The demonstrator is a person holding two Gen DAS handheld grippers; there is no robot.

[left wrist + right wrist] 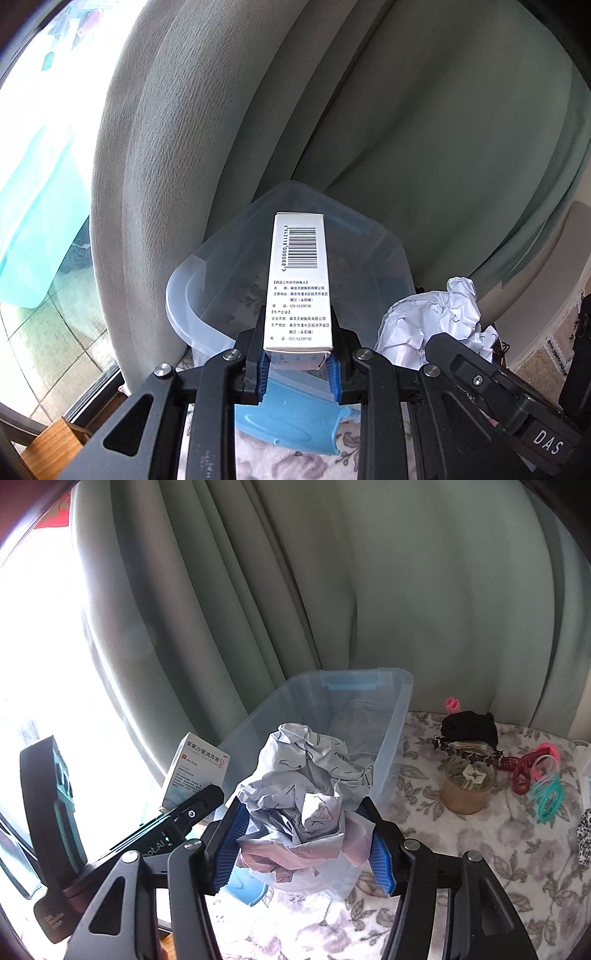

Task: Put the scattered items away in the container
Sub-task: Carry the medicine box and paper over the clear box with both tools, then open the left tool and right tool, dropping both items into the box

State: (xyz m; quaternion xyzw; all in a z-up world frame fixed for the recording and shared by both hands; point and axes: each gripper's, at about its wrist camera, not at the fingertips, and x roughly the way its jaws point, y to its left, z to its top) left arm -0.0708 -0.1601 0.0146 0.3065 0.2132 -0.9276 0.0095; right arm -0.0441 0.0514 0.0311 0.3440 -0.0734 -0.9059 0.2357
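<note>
Grey-green curtain (369,590) hangs behind a tabletop (461,867) under a floral cloth; bright window off to the left.

Clear plastic bin (391,716) sits straight ahead of both grippers, against the curtain. Lid off; a blue lid-like piece (295,417) lies just below the left gripper, though I can't be sure it is the lid. Bin floor looks mostly bare; faint shapes show through its walls, too dim to name.

Left gripper (297,363): jaws closed on the near end of a white medicine box (299,280), which points forward over the bin's near rim. Held, not yet dropped.

Right gripper (299,843): jaws fairly wide, pinching a large crumpled paper wad (299,797) from both sides, just short of the bin's near wall.

Judgement: two items in hand at the bin, both still to be released; more remains.

Still out, right of the right gripper and well apart from it:
- black cloth bundle (469,727), pink item (452,702) behind it
- jar (467,790) with a dark beaded band (467,751) across its top
- red claw clip (521,771)
- teal and pink hair ties (548,794)
- spotted item (584,838) at the frame's edge

Obstacles: grippers crowd side by side at the near rim, so the wad and box could knock together on release. The wad is bulky beside the bin's opening.
</note>
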